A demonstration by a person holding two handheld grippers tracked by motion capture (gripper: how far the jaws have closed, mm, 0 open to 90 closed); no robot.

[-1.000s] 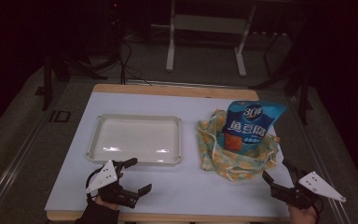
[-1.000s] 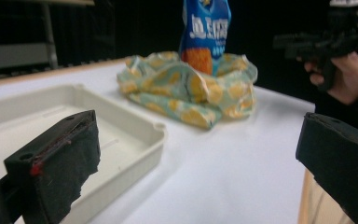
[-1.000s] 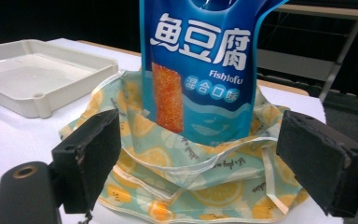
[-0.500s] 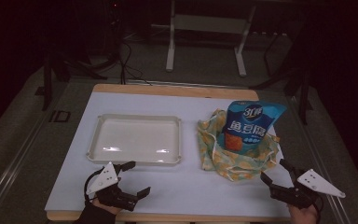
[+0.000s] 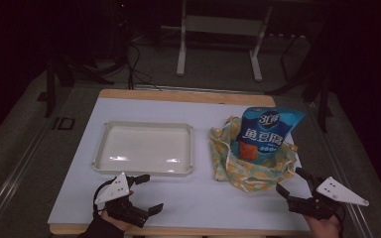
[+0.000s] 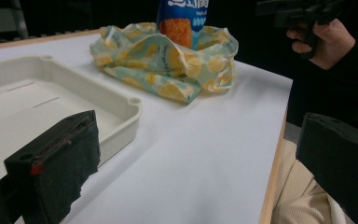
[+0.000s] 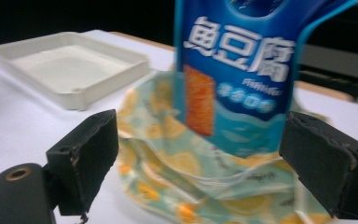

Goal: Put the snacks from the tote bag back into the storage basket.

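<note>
So far: nothing is lifted or moved yet; judging by the layout, the whole job is ahead of you.
Left tongs [image 5: 148,194]: jaws spread wide, nothing between them; they hover over the near left of the tabletop [image 5: 198,203], just in front of the tray.
Right tongs [image 5: 291,182]: jaws wide apart and empty; in the right gripper view [image 7: 200,158] they frame the pouch and bag without touching either.
Tray [image 5: 104,148]: cream, empty, left of centre on the tabletop, apart from the bag.
Cloth bag [image 5: 250,171]: yellow-patterned fabric, slumped open on the right half, just beyond your right tongs.
Snack pouch [image 5: 265,134]: blue, standing upright inside the cloth bag with its top well clear of the fabric.
Left to do: likely close in on the pouch or bag, take hold, and carry it toward the tray; that is a guess from the layout.
Change from a second ago: your left tongs have drifted slightly nearer you; your right tongs have barely shifted and are as open as before; pouch, bag and tray lie unchanged.
</note>
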